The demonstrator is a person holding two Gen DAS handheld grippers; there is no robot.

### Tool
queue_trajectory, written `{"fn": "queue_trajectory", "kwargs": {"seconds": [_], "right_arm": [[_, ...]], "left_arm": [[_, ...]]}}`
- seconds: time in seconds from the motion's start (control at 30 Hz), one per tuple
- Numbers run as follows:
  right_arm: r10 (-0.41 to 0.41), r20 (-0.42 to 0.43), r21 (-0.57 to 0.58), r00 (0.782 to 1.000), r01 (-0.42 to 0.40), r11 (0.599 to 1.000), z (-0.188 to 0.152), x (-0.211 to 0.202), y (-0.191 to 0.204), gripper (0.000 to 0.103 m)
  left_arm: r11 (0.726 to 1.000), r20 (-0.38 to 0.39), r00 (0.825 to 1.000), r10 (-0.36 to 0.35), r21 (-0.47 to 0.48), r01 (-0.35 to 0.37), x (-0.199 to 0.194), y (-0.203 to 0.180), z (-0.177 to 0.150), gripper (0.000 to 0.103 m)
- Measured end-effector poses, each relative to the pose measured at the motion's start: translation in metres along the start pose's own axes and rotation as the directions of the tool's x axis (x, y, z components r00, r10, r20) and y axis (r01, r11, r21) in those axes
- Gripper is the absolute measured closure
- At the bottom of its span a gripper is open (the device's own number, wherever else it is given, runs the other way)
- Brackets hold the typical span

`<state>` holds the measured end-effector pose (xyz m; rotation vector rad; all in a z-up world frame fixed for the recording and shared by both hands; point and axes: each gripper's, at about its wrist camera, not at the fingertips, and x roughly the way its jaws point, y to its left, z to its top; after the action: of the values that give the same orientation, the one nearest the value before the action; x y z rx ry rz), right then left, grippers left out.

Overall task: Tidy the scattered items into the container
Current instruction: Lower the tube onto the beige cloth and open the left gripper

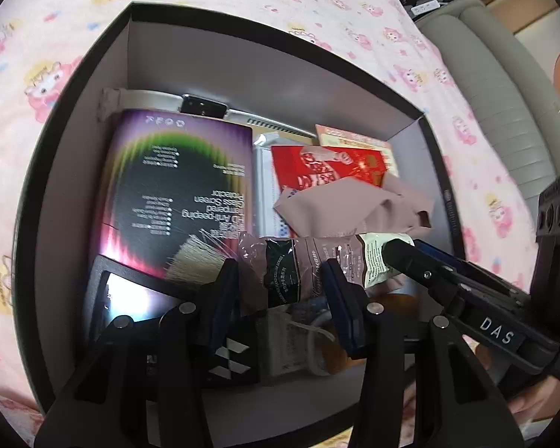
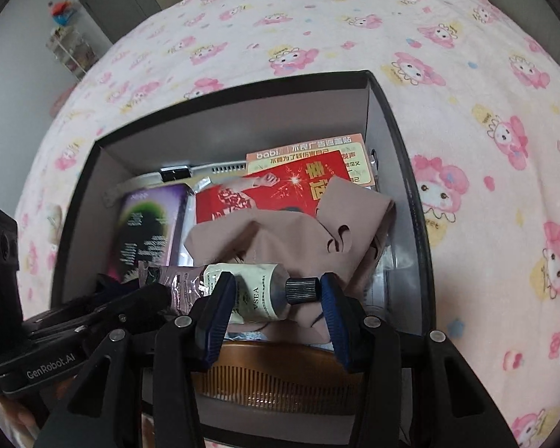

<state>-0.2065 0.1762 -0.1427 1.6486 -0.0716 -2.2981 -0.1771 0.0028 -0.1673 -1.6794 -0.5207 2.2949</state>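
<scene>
A hand-cream tube [image 1: 302, 272] [image 2: 257, 283] lies crosswise on the pile inside the black box [image 1: 74, 104] [image 2: 420, 224]. My left gripper [image 1: 282, 283] hangs over the tube's crimped purple end. Its jaws stand apart with the tube running between and past the tips, and no pad presses on it. My right gripper [image 2: 276, 295] [image 1: 410, 248] is beside it, over the cap end. The black cap sits just inside its right pad and the tube passes beyond its left fingertip. In the right wrist view the left gripper's fingers [image 2: 149, 296] enter from the left.
The box also holds a purple screen-protector pack [image 1: 175, 186], a red packet [image 1: 328, 168], a mauve cloth [image 2: 280, 231], a brown comb [image 2: 280, 377], a brush [image 1: 194, 257] and a black-framed mirror [image 1: 130, 298]. It stands on a pink cartoon bedspread [image 2: 466, 112].
</scene>
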Motion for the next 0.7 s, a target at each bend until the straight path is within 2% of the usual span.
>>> {"fn": "queue_trajectory", "kwargs": {"seconds": [0.1,0.27,0.4,0.5,0.7], "right_arm": [[0.019,-0.031,0.034,0.999,-0.018,0.999,0.0,0.009,-0.005,0.06],[0.011,-0.029,0.049,1.0,-0.01,0.999,-0.004,0.004,-0.004,0.06],[-0.004,0.057,0.056,0.998,0.0,0.998,-0.009,-0.015,-0.002,0.06],[-0.04,0.11,0.026,0.993,0.037,0.999,-0.012,-0.027,0.005,0.06],[-0.026,-0.023,0.027,0.999,0.027,0.999,-0.02,-0.01,0.005,0.06]], "left_arm": [[0.999,-0.002,0.999,0.034,0.019,-0.034,0.0,-0.003,0.0,0.055],[0.992,0.01,0.996,0.091,0.087,-0.092,-0.008,-0.017,0.0,0.057],[0.985,0.115,0.984,0.134,0.089,-0.145,-0.028,-0.024,-0.002,0.057],[0.989,0.087,0.991,0.105,0.1,-0.113,-0.025,-0.024,-0.001,0.057],[0.985,0.01,0.994,0.111,0.13,-0.111,-0.005,-0.025,-0.001,0.059]]}}
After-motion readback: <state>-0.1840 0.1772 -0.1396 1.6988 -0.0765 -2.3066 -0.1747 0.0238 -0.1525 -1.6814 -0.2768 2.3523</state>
